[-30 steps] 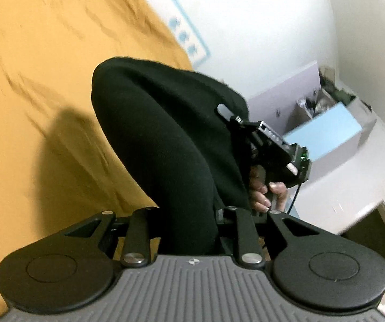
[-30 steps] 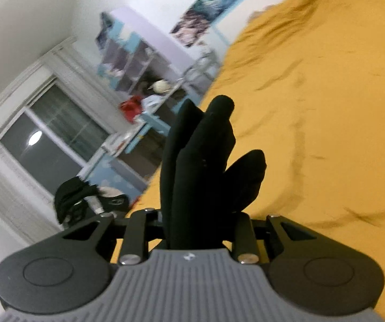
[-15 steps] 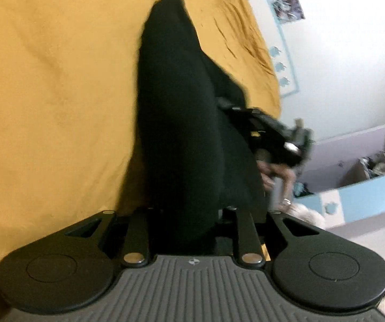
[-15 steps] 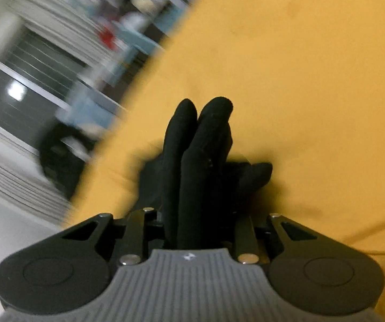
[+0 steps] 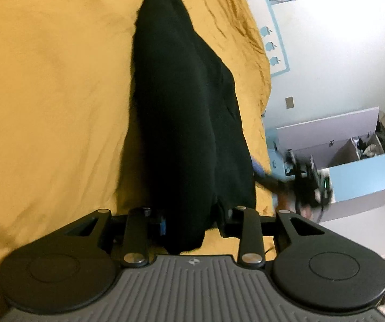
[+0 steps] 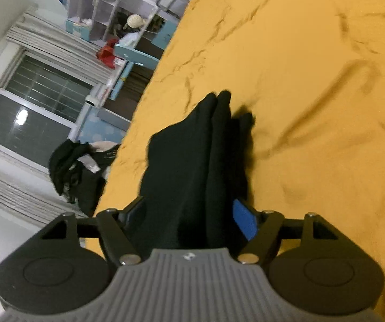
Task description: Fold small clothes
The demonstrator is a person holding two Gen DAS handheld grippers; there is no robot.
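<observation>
A black garment (image 5: 181,112) lies stretched over the yellow bedsheet (image 5: 52,86). My left gripper (image 5: 189,214) has its jaws apart, with the garment's near end lying loose between them. My right gripper (image 6: 192,209) also stands with jaws apart; the garment's other end (image 6: 192,161) lies between them, and a blue pad (image 6: 243,222) shows on the right finger. The right gripper shows blurred in the left wrist view (image 5: 307,185), beyond the bed edge.
The bed edge runs beside a blue and white shelf unit (image 5: 353,155). In the right wrist view a pile of dark clothes (image 6: 79,166) sits off the bed by a window (image 6: 34,118), with shelves (image 6: 117,13) behind.
The garment has come down from hanging in the air onto the sheet. Both grippers have opened from their grip on it. The right gripper has drawn away from the left one.
</observation>
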